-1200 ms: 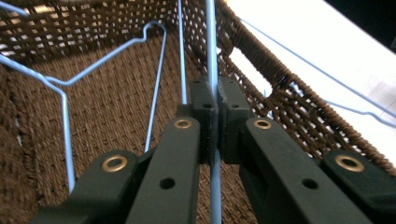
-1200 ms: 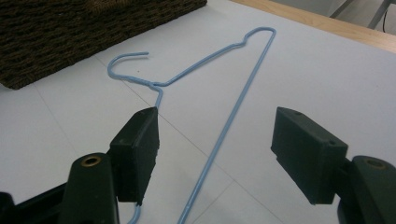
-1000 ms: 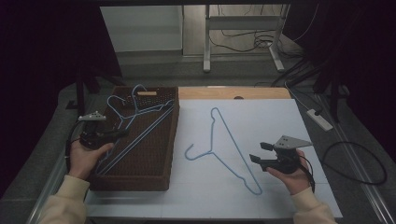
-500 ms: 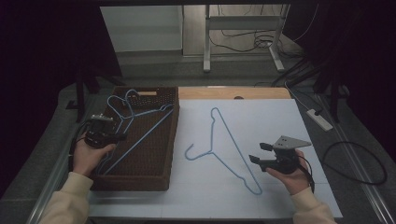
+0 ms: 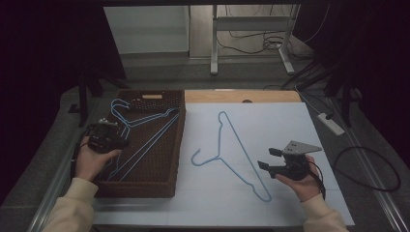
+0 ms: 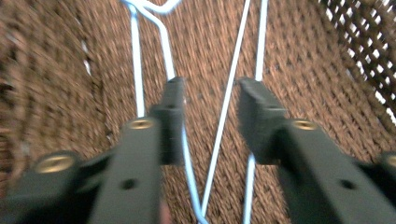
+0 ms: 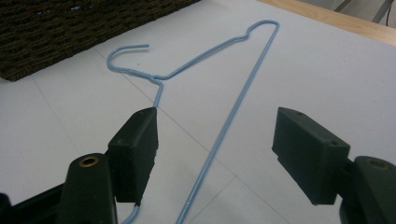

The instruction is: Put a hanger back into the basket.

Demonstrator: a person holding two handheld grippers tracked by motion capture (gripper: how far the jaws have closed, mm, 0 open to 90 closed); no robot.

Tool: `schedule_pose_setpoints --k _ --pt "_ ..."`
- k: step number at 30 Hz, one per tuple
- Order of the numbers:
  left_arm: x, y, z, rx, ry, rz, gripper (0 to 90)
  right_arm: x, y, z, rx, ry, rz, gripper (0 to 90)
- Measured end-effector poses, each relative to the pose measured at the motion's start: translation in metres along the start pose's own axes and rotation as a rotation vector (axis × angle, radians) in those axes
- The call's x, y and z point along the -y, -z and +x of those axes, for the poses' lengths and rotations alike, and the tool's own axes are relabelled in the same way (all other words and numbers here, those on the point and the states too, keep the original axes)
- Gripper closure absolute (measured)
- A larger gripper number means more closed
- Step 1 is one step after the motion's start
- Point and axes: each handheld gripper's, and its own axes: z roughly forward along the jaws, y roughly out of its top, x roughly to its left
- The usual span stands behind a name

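Observation:
One blue wire hanger lies flat on the white board, its hook toward the basket. My right gripper hovers open by its lower end; in the right gripper view the hanger's long wire runs between the spread jaws, untouched. More blue hangers lie in the brown wicker basket. My left gripper points down over the basket's left side. Its jaws have just been opening and stand apart above the hanger wires, pressing on none.
The basket's woven wall borders the board on the left. A wooden strip runs along the board's far edge. A white power strip and black cables lie off the right side.
My left gripper's jaws have gone from shut to apart, and the hand has shifted slightly over the basket. The hanger in the basket has settled lower. The right hand has not moved.

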Motion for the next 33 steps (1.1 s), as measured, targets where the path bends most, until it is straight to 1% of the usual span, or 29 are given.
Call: schedule_pose_setpoints --k 1,3,4,6,8,11,12,14,19,23,30,33 --pt "0.000 0.005 -0.003 -0.005 -0.009 -0.031 52.5 0.000 0.000 0.000 0.000 0.000 0.000 31.9" --pt "0.000 0.013 -0.008 0.000 -0.025 -0.073 46.7 0.000 0.000 0.000 0.001 -0.001 0.001 31.8" --pt "0.001 0.019 -0.013 0.009 -0.035 -0.108 44.5 0.000 0.000 -0.001 0.001 -0.002 0.002 31.8" --pt "0.002 0.027 -0.019 0.036 -0.048 -0.150 40.1 0.000 -0.001 -0.001 0.000 -0.002 0.005 31.7" --pt "0.003 0.034 -0.026 0.075 -0.062 -0.195 37.9 0.000 -0.001 -0.001 -0.001 -0.003 0.008 31.6" --pt "0.006 0.041 -0.038 0.112 -0.087 -0.245 35.8 0.000 -0.001 -0.002 -0.005 -0.003 0.009 31.5" --pt "0.007 0.043 -0.043 0.132 -0.098 -0.268 35.4 0.000 -0.001 -0.002 -0.006 -0.003 0.011 31.4" --pt "0.010 0.046 -0.051 0.160 -0.112 -0.298 35.1 0.001 -0.002 -0.003 -0.008 -0.007 0.012 31.2" --pt "0.016 0.050 -0.070 0.227 -0.144 -0.350 34.3 0.002 -0.003 -0.004 -0.018 -0.008 0.020 30.6" --pt "0.022 0.053 -0.082 0.267 -0.157 -0.380 34.2 0.001 -0.003 -0.002 -0.027 -0.002 0.026 29.9" --pt "0.030 0.051 -0.097 0.309 -0.173 -0.408 34.0 0.002 -0.002 -0.004 -0.024 -0.021 0.028 29.5" --pt "0.034 0.050 -0.101 0.319 -0.180 -0.408 34.0 0.002 -0.003 -0.004 -0.025 -0.021 0.033 29.5"
